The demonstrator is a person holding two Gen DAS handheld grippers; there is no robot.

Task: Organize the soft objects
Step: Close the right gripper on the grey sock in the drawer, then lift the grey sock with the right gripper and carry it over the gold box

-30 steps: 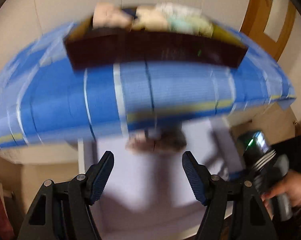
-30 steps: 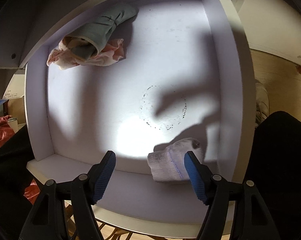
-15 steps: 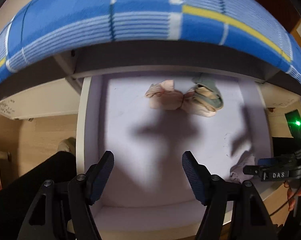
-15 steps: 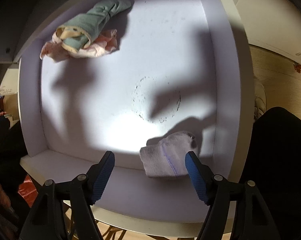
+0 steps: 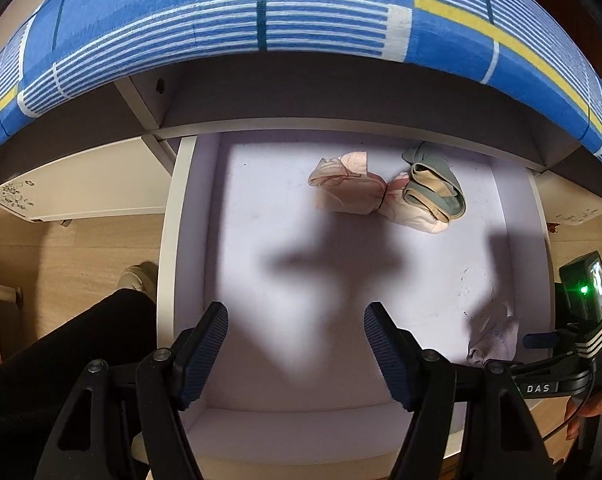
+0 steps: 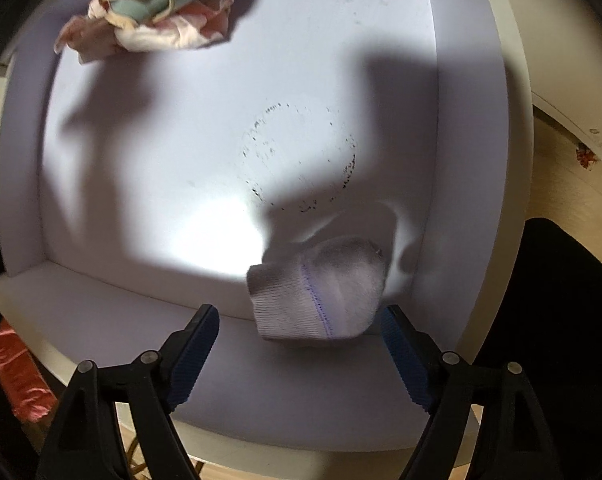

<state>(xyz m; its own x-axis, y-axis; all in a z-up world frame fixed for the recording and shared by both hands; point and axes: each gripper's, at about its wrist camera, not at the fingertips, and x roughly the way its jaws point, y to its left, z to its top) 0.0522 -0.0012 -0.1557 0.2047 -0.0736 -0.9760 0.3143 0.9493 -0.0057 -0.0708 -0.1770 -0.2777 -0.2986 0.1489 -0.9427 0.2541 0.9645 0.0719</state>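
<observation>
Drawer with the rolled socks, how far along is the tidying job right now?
Looks done: a pink bundle and a green bundle lie touching at the back of the drawer. In hand: the white sock is on the drawer floor as the right gripper opens. The left gripper is empty. What remains isn't visible.

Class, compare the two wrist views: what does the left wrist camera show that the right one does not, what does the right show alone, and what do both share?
Left only: the blue striped blanket above the drawer, and the right gripper's body at the picture's right edge.
Right only: the right gripper, jaws opening, with the white sock lying between them unpressed; a red cloth.
Both: the white drawer, the sock, the pink and green bundles at the back.
</observation>
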